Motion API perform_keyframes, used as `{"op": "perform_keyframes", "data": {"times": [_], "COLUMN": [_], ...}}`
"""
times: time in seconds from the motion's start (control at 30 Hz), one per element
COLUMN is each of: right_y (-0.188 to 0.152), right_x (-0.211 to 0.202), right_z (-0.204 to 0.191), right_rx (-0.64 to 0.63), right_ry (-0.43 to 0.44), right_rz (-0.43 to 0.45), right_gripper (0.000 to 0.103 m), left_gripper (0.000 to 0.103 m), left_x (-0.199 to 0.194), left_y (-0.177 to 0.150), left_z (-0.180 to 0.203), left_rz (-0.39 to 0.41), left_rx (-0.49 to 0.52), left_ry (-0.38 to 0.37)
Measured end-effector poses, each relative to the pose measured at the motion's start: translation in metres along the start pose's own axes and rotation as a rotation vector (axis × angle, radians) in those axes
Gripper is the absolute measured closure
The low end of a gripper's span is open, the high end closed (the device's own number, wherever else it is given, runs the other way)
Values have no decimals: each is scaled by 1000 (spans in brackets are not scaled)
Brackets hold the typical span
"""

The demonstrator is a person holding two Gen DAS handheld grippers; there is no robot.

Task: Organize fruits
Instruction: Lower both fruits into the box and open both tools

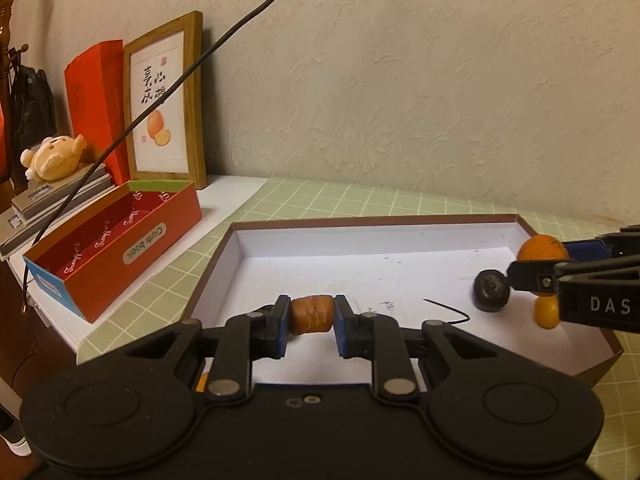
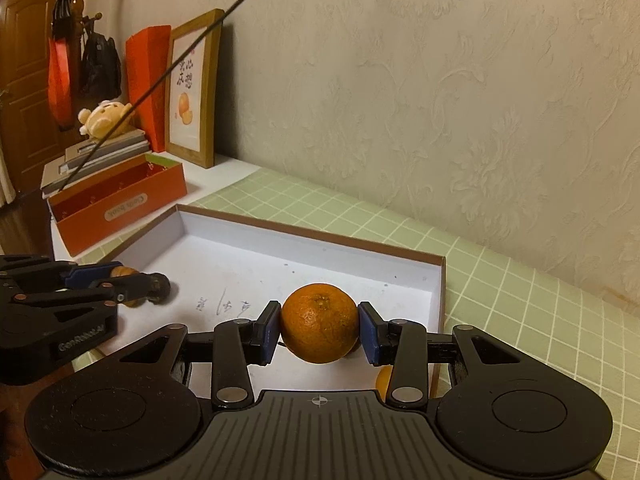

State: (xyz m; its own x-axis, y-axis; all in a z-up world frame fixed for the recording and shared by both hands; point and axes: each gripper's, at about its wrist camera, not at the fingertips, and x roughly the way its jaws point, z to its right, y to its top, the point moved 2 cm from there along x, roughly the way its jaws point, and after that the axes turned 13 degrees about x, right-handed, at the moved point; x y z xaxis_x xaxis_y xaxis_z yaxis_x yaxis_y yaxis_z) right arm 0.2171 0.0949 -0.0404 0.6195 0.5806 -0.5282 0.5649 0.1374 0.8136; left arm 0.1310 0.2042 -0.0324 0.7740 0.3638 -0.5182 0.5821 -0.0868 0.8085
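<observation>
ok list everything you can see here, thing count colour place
round orange mandarin: 1, orange, held over the tray
small wrinkled brown fruit: 1, brown, held over the tray
dark round fruit: 1, near-black, on the tray floor
small yellow-orange fruit: 1, in the tray, partly hidden
shallow white cardboard tray: 1, brown rim, on the green checked mat
open red cardboard box: 1, left of the tray
wooden picture frame: 1, against the wall
plush bear: 1, tan, on stacked books
left gripper: jaws shut on the brown fruit
right gripper: jaws shut on the mandarin
</observation>
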Motion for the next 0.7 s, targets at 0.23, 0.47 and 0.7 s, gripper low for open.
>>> {"op": "perform_keyframes", "data": {"times": [0.23, 0.47, 0.7], "right_y": [2, 4, 11], "right_x": [9, 19, 30], "right_z": [7, 12, 16], "right_rx": [10, 14, 24], "right_ry": [-10, -11, -9], "right_rz": [-2, 0, 7], "right_gripper": [61, 61, 61], "left_gripper": [90, 90, 90], "left_x": [7, 14, 22], "left_y": [-5, -8, -7], "left_z": [-19, -28, -32], "left_rz": [-16, -29, -26], "left_rx": [-45, -54, -61], "left_ry": [35, 53, 61]}}
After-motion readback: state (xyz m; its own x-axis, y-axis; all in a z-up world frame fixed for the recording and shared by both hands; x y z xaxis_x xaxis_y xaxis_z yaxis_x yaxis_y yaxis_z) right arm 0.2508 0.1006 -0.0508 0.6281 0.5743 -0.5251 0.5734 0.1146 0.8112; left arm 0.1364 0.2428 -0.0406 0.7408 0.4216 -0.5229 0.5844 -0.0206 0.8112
